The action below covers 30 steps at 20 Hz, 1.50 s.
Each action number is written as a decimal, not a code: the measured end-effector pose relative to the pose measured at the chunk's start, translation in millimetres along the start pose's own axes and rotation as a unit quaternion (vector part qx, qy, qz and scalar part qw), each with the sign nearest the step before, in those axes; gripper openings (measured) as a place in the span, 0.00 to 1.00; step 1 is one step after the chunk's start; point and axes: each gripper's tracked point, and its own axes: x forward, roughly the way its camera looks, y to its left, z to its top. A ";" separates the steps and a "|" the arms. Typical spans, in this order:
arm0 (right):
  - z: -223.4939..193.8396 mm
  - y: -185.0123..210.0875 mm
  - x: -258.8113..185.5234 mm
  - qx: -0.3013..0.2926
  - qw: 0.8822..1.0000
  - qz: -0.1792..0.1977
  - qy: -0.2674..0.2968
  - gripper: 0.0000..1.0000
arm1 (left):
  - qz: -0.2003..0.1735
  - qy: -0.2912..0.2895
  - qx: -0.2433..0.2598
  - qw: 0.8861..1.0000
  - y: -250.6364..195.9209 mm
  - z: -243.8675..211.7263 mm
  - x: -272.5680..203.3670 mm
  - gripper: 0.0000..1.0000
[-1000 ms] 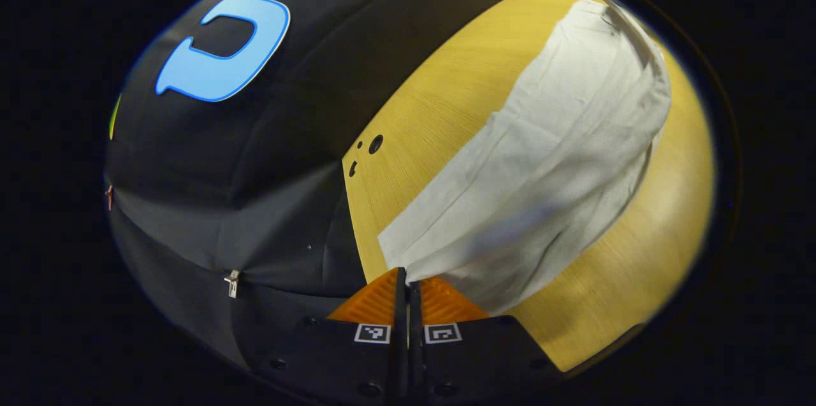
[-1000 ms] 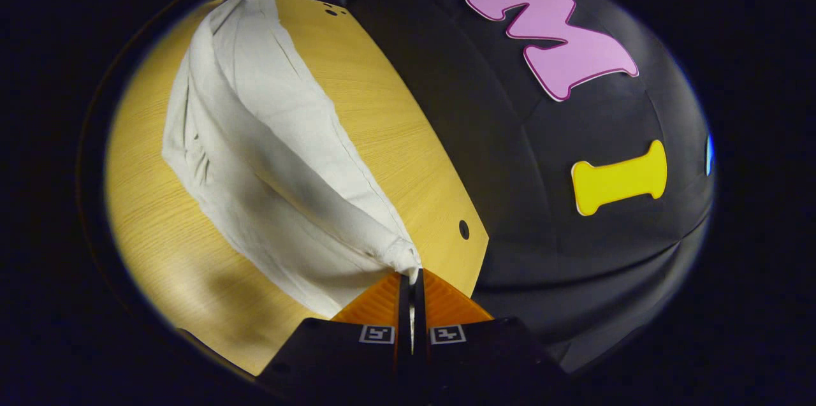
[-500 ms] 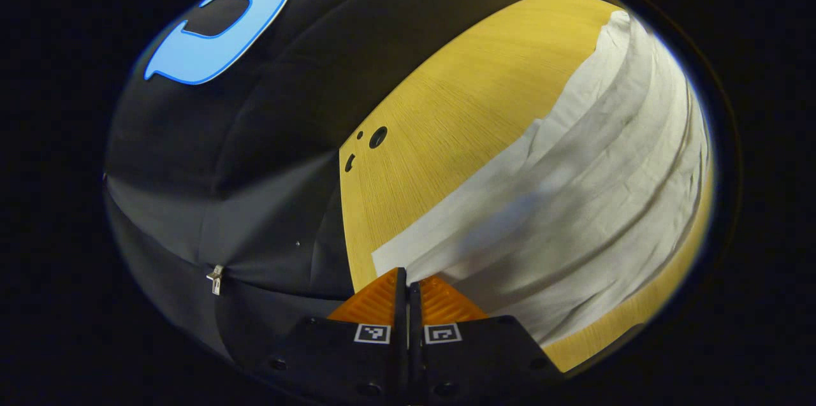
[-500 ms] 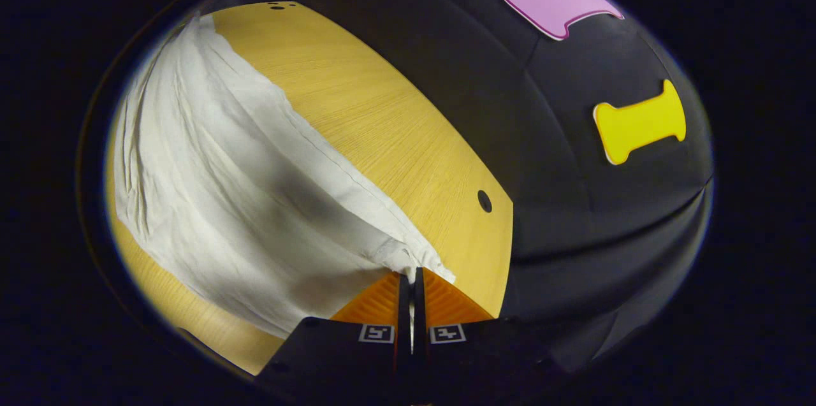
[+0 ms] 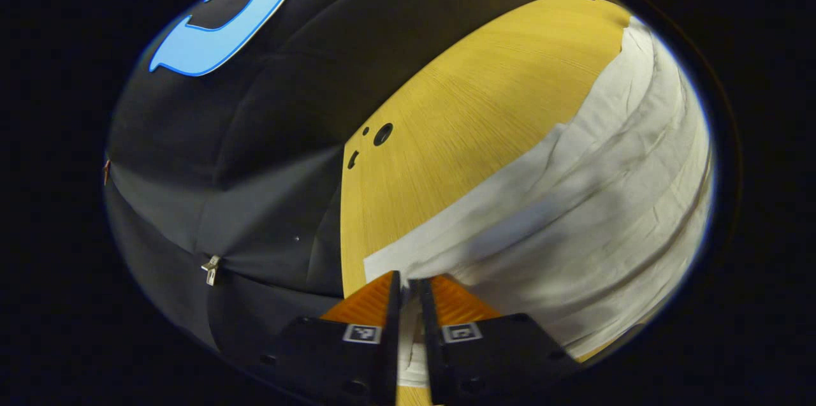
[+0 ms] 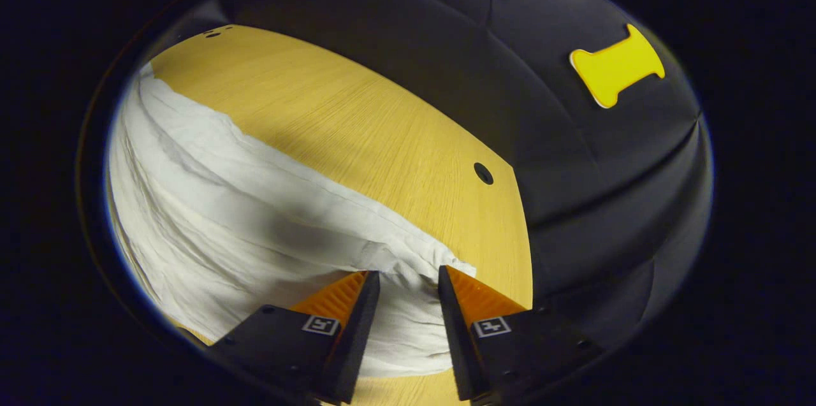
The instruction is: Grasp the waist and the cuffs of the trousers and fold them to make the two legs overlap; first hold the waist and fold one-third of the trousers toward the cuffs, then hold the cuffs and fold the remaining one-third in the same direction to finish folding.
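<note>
Trousers (image 5: 574,215): one pair, off-white, lying on one wooden table (image 5: 472,100). We count two grippers, one per view, each with two fingers.

Left gripper (image 5: 408,285): the fingers stand a narrow gap apart, with white cloth visible in the gap. We cannot tell whether they press on it or have just let go. This cloth is a straight, flat edge of the trousers, near the table's corner.

Right gripper (image 6: 408,278): the fingers are clearly spread, released, with a bunched, puckered end of the trousers (image 6: 255,227) lying between and ahead of them on the table (image 6: 357,132). Neither finger visibly presses the fabric.

Fabric: thin woven material, soft, with long parallel creases and folds running along its length. We see a stitched seam along the far edge in the right gripper view. The garment lies in a broad band across the table, layered on itself; how many layers we cannot tell.

Table: yellow wood-grain surface, matte, with rounded corners. We count three dark holes (image 5: 381,134) near one corner in the left gripper view, one larger than the others, and one hole (image 6: 482,173) near the corner in the right gripper view.

Booth wall: black cloth, one metal clip (image 5: 209,264) pinching it at the left.
</note>
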 end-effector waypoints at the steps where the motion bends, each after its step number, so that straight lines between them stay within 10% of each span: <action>1: 3.7 -2.2 -3.2 0.020 1.000 0.000 -0.007 0.67 | -0.003 -0.006 -0.004 1.000 -0.9 2.4 -0.4 0.37; 4: 20.9 -15.6 -15.5 0.106 0.994 -0.002 -0.026 0.91 | -0.018 -0.021 -0.021 0.999 -5.0 6.6 -3.9 0.84; 7: 36.3 -30.3 -31.9 0.244 0.969 0.018 -0.041 0.98 | -0.040 -0.047 -0.049 0.997 -9.8 13.4 -16.6 0.96; 14: -38.2 -45.2 -58.3 0.501 0.865 0.000 0.024 0.99 | -0.026 -0.056 -0.210 0.976 20.2 0.9 -61.5 0.96; 22: -88.1 -17.2 -43.4 0.508 0.856 -0.015 0.090 0.99 | -0.058 -0.042 -0.464 0.883 31.6 -11.7 -101.1 0.97; 30: -93.2 -9.4 -19.6 0.558 0.818 -0.030 0.132 0.96 | -0.085 -0.015 -0.542 0.836 14.2 -30.7 -116.8 0.96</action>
